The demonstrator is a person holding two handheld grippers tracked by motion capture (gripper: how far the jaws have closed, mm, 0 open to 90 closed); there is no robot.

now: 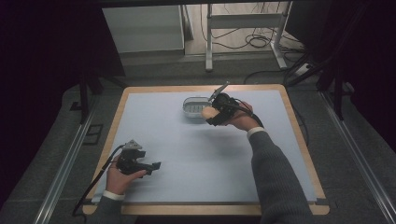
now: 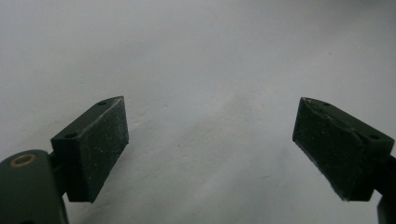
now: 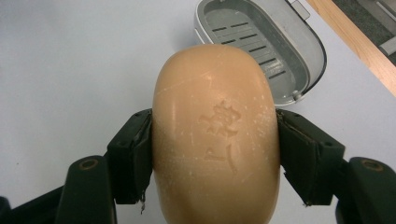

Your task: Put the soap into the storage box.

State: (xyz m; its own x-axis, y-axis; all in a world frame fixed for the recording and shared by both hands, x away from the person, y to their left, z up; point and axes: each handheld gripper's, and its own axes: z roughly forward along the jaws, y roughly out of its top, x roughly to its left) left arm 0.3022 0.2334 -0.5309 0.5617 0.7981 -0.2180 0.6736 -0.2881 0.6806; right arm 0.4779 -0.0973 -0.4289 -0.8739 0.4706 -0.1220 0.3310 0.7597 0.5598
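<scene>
While the right tool (image 3: 215, 154) is clamping the soap bar (image 3: 215, 140) across its sides, just at 5 o'clock of the soap dish (image 3: 261, 46), probably for dropping in, the left tool (image 1: 140, 164) is idling wide open and empty over the counter (image 1: 196, 158).

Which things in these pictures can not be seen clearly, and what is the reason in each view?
- Soap bar: its near end is cut off by the bottom edge of the right gripper view; its underside is hidden.
- Soap dish: the soap covers its near part there; in the high view the right gripper overlaps it.
- Embossed mark on the soap: too worn to read.
- Left gripper: its body is cut off by the frame edges.
</scene>
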